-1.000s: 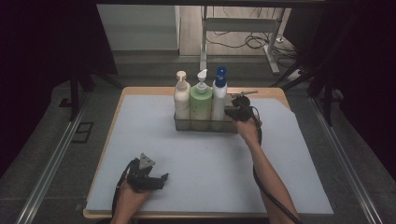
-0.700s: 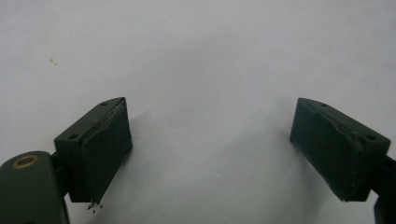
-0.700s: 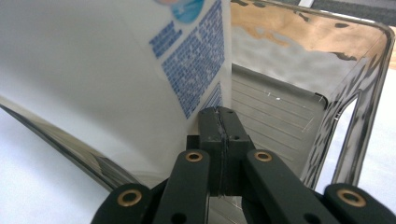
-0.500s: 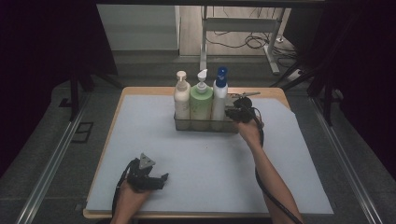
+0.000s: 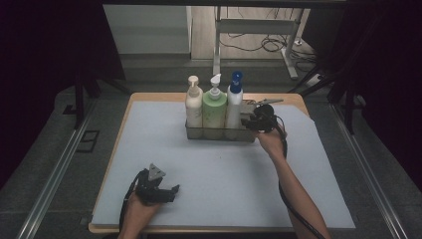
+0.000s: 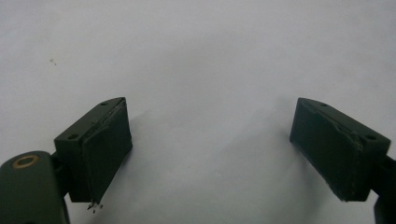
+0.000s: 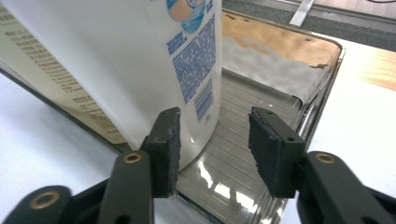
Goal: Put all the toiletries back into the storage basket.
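Three bottles (image 5: 214, 107) stand in the tray (image 5: 219, 134), right tool (image 7: 215, 140) seemingly beside.

We see a wooden table (image 5: 149, 97) covered by a pale sheet (image 5: 224, 174). Toward its far edge stands a metal tray (image 5: 219, 133) holding three pump bottles in a row: a cream bottle (image 5: 193, 107) at the left, a green bottle (image 5: 214, 109) in the middle and a white bottle with a blue pump (image 5: 234, 102) at the right, each just beside the next. Our right gripper (image 5: 247, 119) is at the tray's right end, close against the white bottle, its cable trailing along the forearm. Our left gripper (image 5: 173, 190) rests near the table's front edge, well apart from the tray, its jaws pointing right with a gap between them.
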`<state>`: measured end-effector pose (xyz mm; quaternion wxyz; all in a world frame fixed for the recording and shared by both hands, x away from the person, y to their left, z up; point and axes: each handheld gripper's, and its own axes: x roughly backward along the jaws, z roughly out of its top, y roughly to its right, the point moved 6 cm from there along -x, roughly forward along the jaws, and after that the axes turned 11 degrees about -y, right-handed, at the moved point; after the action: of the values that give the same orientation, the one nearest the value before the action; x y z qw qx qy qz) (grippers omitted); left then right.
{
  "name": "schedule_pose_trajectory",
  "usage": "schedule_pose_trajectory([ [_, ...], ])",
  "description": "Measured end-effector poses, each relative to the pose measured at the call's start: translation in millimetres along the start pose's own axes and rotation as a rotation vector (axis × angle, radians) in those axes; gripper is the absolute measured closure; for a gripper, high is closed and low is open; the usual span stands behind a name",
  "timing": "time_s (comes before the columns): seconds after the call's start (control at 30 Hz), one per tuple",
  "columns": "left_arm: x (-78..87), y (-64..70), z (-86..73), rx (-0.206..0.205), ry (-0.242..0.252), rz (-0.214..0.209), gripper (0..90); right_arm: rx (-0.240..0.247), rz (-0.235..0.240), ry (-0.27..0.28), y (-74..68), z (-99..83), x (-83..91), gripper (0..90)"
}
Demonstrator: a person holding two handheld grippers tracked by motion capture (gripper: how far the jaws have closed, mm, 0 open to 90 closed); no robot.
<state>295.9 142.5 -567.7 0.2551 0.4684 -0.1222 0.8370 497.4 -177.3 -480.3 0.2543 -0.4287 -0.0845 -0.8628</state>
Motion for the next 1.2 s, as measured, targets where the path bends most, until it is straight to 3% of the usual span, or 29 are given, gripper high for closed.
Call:
schedule_pose_trajectory([
  [0.4, 0.0, 0.0, 0.0, 0.0, 0.0, 0.0, 12.1, 0.041, 0.005, 0.014, -2.1, -5.6, 14.7, 34.9],
  [1.2, 0.0, 0.0, -0.1, 0.0, 0.001, 0.001, 12.1, 0.136, 0.025, 0.0, -20.1, -27.7, 29.6, 21.0],
])
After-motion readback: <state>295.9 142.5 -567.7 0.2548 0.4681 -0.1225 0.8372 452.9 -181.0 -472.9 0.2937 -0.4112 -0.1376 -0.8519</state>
